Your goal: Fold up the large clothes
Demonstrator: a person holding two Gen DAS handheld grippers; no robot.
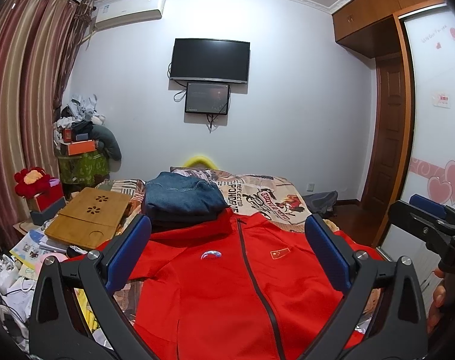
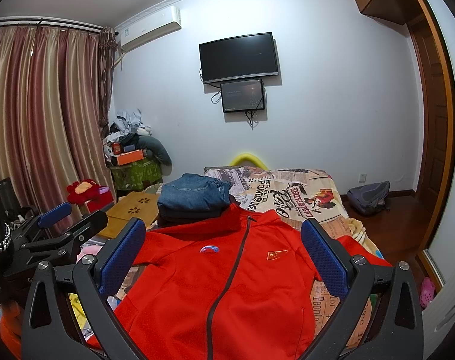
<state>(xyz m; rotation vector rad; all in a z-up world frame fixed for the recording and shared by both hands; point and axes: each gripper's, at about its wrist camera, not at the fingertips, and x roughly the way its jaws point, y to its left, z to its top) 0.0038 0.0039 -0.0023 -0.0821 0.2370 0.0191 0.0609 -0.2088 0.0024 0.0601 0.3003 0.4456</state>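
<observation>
A red zip-up jacket lies spread front-up on the bed, collar away from me, sleeves out to both sides; it also shows in the right wrist view. My left gripper is open and empty, held above the jacket's chest. My right gripper is open and empty, also above the chest; it shows at the right edge of the left wrist view. The left gripper shows at the left of the right wrist view.
A stack of folded clothes topped by blue jeans sits just beyond the collar on the patterned bedspread. A wooden lap tray and clutter lie left. A backpack sits on the floor at right.
</observation>
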